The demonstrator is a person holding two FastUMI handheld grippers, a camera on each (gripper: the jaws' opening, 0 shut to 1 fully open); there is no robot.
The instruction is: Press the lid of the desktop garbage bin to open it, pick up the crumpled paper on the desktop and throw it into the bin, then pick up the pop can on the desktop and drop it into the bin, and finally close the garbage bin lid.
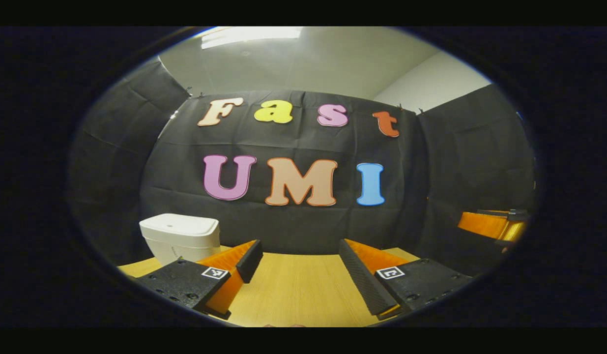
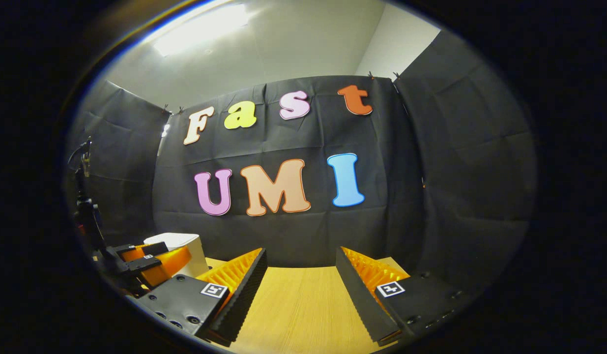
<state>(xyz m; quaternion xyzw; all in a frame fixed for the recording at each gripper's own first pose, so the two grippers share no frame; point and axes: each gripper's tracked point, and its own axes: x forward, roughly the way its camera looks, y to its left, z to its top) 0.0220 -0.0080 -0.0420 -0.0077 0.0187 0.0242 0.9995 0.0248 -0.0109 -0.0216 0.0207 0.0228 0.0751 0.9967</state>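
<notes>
A white desktop bin (image 1: 180,238) with its lid down stands on the wooden table (image 1: 293,290), beyond and left of my left gripper (image 1: 298,255). That gripper is open, nothing between its fingers. In the right gripper view the bin (image 2: 183,248) sits at the far left, partly hidden behind the left gripper (image 2: 146,260). My right gripper (image 2: 301,268) is open over bare wood (image 2: 298,309), holding nothing. The right gripper (image 1: 490,223) also appears at the far right edge of the left gripper view.
Black cloth walls close the booth behind the table and on both sides. A dark stand with cables (image 2: 84,206) rises at the left edge of the right gripper view. The table's far edge runs just beyond both grippers.
</notes>
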